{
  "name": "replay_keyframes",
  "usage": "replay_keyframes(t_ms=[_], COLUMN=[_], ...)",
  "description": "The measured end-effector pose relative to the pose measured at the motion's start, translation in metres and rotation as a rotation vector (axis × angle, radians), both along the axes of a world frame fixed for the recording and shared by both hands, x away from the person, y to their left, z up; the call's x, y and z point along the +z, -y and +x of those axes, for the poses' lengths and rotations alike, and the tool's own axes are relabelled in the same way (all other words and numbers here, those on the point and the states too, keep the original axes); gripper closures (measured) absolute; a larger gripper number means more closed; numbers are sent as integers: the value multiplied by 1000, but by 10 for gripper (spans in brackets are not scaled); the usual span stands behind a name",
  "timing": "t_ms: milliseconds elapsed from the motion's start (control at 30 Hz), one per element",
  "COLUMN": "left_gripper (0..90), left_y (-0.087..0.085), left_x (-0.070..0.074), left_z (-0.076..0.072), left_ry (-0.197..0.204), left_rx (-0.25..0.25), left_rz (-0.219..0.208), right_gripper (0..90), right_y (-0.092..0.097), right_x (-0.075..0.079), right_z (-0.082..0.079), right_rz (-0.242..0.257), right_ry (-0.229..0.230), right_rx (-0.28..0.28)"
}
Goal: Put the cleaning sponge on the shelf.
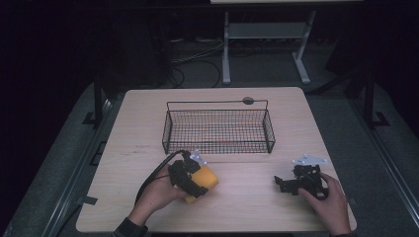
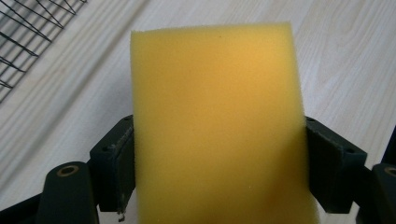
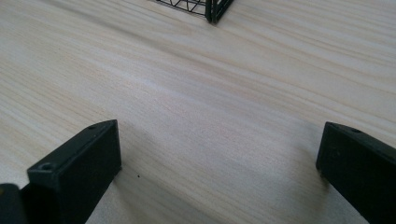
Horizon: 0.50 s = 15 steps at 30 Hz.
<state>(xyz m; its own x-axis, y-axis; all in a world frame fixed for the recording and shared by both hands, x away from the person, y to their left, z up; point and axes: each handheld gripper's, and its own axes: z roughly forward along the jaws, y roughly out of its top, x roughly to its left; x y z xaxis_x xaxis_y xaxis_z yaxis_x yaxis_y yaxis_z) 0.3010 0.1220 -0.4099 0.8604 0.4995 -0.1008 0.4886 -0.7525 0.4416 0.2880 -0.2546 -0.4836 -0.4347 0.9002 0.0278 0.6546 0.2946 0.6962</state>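
Behind the held sponge (image 2: 217, 126), wire basket (image 1: 218, 129), wooden table (image 1: 247, 197)

1. High view is pretty dim: the room around the table (image 1: 148, 123) goes nearly black, and just the tabletop catches light from above.
2. Left gripper view: the sponge (image 2: 215, 126) is soft and out of focus up close.
3. Right gripper view is sharper, with faint soft shadows by the jaws.

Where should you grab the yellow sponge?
Across its two long flat sides, as the left gripper does now. The sponge is a soft flat-sided block, so the pads sit flush; coming from its short end leaves most sticking out.
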Motion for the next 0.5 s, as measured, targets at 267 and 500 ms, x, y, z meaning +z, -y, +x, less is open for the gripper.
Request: replay_keyframes(t_ms=[267,500], left_gripper=[222,223], left_y=[-2,-3], left_x=[9,16], left_z=[4,9], left_ry=[6,16], left_rx=[2,1], left_rz=[-4,-7], right_gripper=[0,0], right_y=[0,0], right_x=[0,0], right_z=[0,0], right_rz=[0,0], right_ry=[0,0], right_rx=[0,0])
